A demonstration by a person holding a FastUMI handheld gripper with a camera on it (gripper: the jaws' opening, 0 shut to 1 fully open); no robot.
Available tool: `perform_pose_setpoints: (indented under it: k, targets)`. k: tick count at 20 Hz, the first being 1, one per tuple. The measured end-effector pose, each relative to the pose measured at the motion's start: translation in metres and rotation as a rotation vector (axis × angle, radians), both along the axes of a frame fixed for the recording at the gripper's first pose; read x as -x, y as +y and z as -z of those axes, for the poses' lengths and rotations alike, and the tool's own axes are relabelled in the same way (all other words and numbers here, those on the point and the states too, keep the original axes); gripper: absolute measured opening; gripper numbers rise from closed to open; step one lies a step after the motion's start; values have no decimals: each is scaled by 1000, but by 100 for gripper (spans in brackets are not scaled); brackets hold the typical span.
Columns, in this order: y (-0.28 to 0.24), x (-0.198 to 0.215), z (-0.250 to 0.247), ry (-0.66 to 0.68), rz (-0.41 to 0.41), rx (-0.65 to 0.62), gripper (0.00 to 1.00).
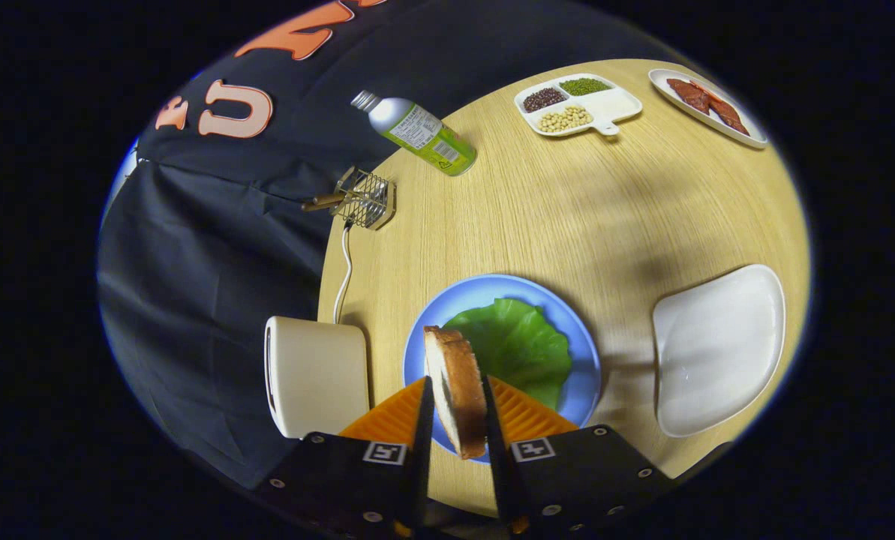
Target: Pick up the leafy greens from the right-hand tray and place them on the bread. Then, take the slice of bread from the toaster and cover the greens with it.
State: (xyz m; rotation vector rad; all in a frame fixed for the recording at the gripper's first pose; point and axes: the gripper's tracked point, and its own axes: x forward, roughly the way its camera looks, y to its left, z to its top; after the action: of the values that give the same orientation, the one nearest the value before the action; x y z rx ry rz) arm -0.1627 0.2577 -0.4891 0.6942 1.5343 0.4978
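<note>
The jaws are clamped on the bread slice (456, 390), held on edge above the greens (518, 346) on the plate (584, 367); lowering it flat is judged next.

The gripper (455, 409) points down toward the table, its two fingers (421, 420) drawn close together with only a narrow gap between them. Both fingers press on the flat faces of a slice of bread (456, 390), which stands on edge between them, crust toward the camera. The slice reaches a little past the fingertips, held in the air above what lies below it.
</note>
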Motion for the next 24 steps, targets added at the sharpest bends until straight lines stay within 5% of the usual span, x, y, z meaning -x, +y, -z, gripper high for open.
perform_pose_setpoints:
  k: [4, 6, 16, 24]
  targets:
    - [-7, -20, -16, -92, 30, 22, 71]
    - [-16, -32, -26, -154, 26, 48, 80]
    - [-55, -104, -161, -597, 56, 101, 91]
    - [-118, -157, -319, -982, 198, 166, 98]
